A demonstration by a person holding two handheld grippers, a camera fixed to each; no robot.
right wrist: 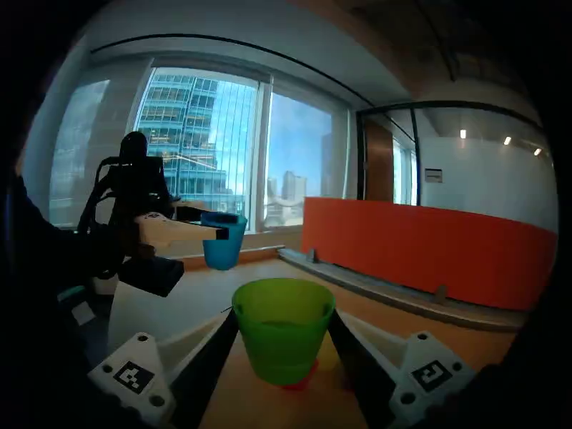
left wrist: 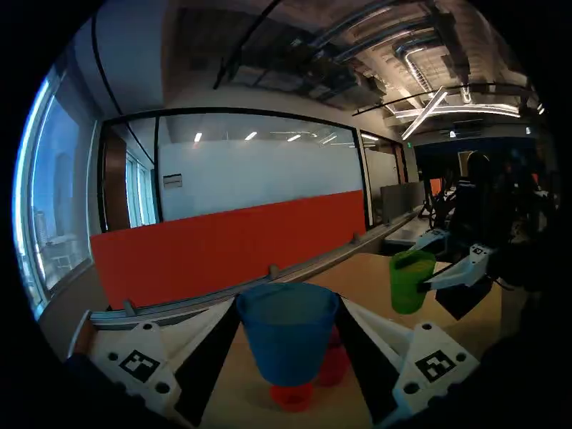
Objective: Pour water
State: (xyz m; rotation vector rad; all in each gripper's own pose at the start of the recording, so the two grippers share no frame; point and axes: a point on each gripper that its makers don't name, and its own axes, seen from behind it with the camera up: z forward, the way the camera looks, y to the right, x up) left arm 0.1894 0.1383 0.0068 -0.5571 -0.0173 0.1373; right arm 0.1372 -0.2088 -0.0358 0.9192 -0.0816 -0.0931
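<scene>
While gripped, blue cup [left wrist: 287, 336] over tabletop [left wrist: 361, 270]

Red cups [left wrist: 293, 395]: 2 seen in the left gripper view, tops hidden behind the blue cup [left wrist: 286, 339].
Blue cup contents: wall cloudy, fill level cannot be told.
Left gripper [left wrist: 287, 304]: finger bases cut off by the lower edge.
Right gripper [left wrist: 413, 275]: far off in the left gripper view, contact with the green cup [left wrist: 407, 297] too small to judge there.
Person [left wrist: 493, 207]: dark shape at right, no detail.
Wall sign [left wrist: 172, 181]: too small to read.
Red sliver [right wrist: 300, 384]: right gripper view, under the green cup, rest hidden.
Person, right gripper view: cut off by the left edge, in shadow.
</scene>
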